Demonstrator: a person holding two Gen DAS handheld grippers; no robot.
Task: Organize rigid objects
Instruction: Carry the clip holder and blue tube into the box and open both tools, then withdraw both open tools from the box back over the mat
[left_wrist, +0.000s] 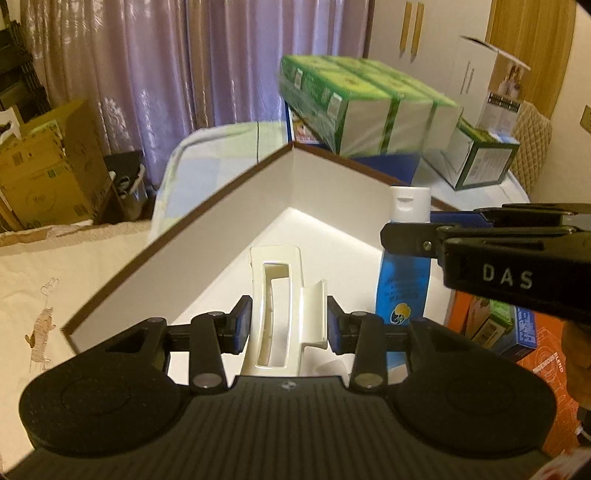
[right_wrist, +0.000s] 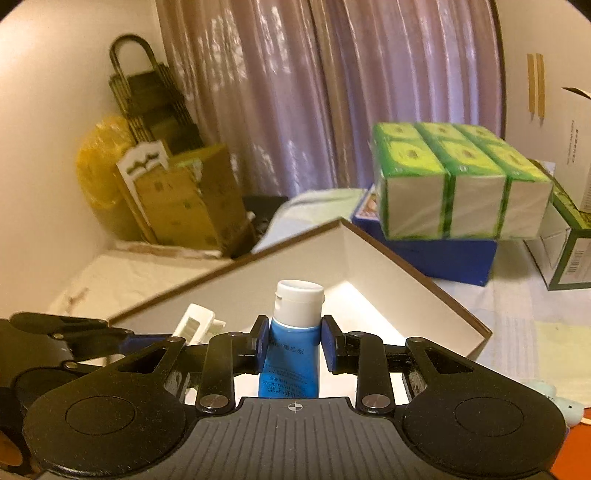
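My left gripper is shut on a cream plastic hair clip and holds it over the open white box with a brown rim. My right gripper is shut on a blue tube with a white cap and holds it over the same box. The tube also shows in the left wrist view, held by the right gripper, just right of the clip. The clip shows in the right wrist view at the left.
A pack of green boxes lies on a blue box behind the white box. A green-edged carton and a white carton stand at the right. An orange box lies at the near right. Cardboard boxes stand at the left.
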